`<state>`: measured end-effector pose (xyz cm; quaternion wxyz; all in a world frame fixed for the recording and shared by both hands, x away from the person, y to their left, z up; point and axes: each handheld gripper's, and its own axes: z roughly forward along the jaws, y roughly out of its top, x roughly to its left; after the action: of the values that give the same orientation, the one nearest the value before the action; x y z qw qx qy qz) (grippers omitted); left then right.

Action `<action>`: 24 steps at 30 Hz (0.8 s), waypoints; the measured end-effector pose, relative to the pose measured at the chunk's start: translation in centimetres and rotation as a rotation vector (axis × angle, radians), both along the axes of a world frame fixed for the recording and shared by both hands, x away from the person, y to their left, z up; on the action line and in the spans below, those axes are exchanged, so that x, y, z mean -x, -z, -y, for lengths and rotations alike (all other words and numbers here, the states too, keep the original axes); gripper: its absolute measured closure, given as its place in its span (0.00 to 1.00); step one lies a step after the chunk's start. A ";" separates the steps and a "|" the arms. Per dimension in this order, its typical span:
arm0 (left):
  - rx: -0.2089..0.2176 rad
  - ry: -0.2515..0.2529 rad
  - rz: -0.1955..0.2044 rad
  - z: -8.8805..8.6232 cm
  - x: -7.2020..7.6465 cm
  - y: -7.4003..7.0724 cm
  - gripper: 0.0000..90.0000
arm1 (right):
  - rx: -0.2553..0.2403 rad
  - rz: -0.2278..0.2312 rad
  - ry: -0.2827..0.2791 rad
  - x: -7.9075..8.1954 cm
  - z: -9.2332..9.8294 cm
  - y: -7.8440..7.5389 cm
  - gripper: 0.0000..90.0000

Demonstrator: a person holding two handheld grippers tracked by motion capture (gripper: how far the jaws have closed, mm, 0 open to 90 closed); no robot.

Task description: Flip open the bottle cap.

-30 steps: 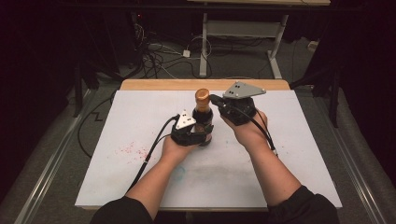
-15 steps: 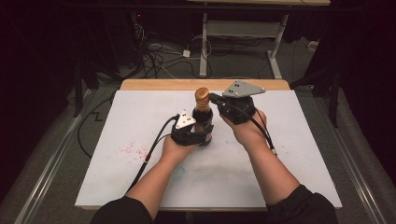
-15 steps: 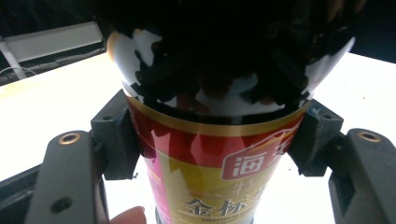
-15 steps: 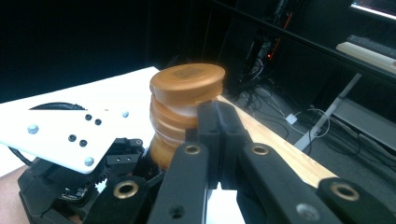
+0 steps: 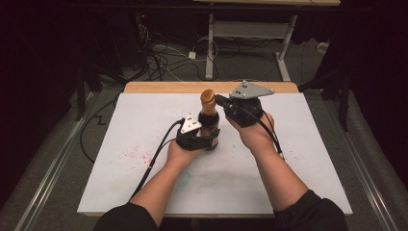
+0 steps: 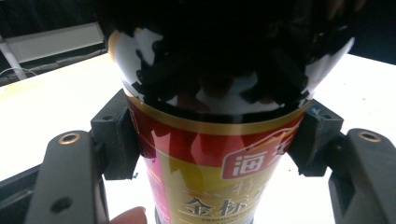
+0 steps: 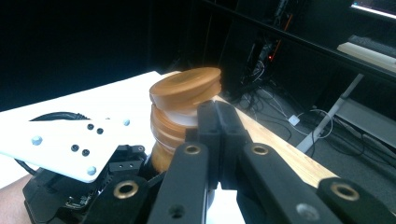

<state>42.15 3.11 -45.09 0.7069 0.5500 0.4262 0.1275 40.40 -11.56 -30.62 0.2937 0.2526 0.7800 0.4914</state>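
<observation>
A dark bottle (image 5: 210,130) with a red and gold label (image 6: 210,168) stands upright near the middle of the white mat (image 5: 125,125). My left gripper (image 6: 217,140) is shut on its body, and both pads (image 6: 119,140) press the label's sides. An orange-brown cap (image 5: 208,98) tops the neck, and its upper disc (image 7: 187,86) looks tilted. My right gripper (image 7: 217,123) is shut with nothing between its jaws. Its tips sit against the neck just below the cap, coming in from the right in the high view (image 5: 220,100).
The mat lies on a wooden table whose far edge (image 5: 159,87) shows. Faint red specks (image 5: 137,155) mark the mat at the left. Cables (image 5: 163,57) and a desk frame (image 5: 250,29) lie on the floor beyond. Each gripper's cable trails back along its forearm.
</observation>
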 end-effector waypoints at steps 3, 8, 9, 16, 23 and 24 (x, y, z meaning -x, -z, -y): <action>0.003 -0.001 -0.002 0.0 0.0 0.0 0.32 | 0.000 0.003 -0.002 0.0 0.0 0.1 1.00; -0.001 0.000 -0.002 0.0 0.0 0.0 0.32 | -0.005 0.006 0.001 0.0 -0.1 -0.1 1.00; -0.002 0.000 -0.002 0.0 0.0 0.0 0.32 | -0.004 0.008 0.001 0.1 -0.1 -0.1 1.00; 0.002 -0.004 -0.005 0.1 0.0 -0.1 0.32 | -0.001 0.012 -0.003 0.2 -0.2 -0.4 1.00; 0.001 -0.006 -0.008 0.0 0.1 -0.1 0.32 | -0.013 0.040 0.002 0.5 -0.3 -1.3 1.00; 0.003 -0.006 -0.009 0.0 0.0 -0.1 0.32 | -0.002 0.041 0.002 0.6 -0.4 -1.4 1.00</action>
<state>42.11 3.09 -44.99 0.7052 0.5484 0.4311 0.1265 39.84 -11.12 -29.19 0.3099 0.2434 0.7731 0.4970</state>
